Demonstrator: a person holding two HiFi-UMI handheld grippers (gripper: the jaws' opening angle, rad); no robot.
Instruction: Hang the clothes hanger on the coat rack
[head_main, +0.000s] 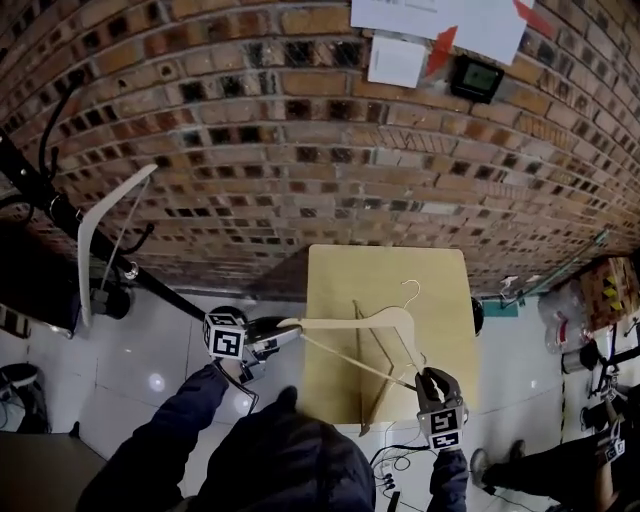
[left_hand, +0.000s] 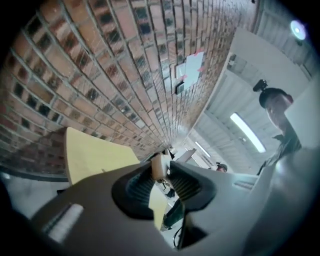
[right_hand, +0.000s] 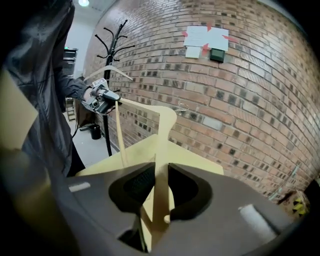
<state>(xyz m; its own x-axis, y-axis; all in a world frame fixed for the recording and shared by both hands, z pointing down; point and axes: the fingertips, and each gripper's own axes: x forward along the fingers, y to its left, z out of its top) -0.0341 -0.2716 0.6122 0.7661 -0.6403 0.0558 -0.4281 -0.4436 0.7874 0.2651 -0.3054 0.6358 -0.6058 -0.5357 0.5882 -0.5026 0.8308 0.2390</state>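
A pale wooden clothes hanger (head_main: 350, 322) with a metal hook (head_main: 411, 291) is held off the yellow table (head_main: 340, 275) by both grippers. My left gripper (head_main: 283, 333) is shut on the hanger's left end (left_hand: 160, 165), and the wood shows between its pads. My right gripper (head_main: 420, 378) is shut on the right arm of the hanger (right_hand: 161, 150), which runs up from its jaws. The black coat rack (head_main: 60, 212) stands at the left against the brick wall, its pegs (right_hand: 111, 42) high. A second pale hanger (head_main: 98, 228) hangs on it.
The brick wall (head_main: 330, 150) behind the table carries taped papers (head_main: 400, 55) and a small black device (head_main: 476, 78). A black bin (right_hand: 95, 131) sits by the rack's foot. Cables and another person's legs (head_main: 545, 470) are at the lower right.
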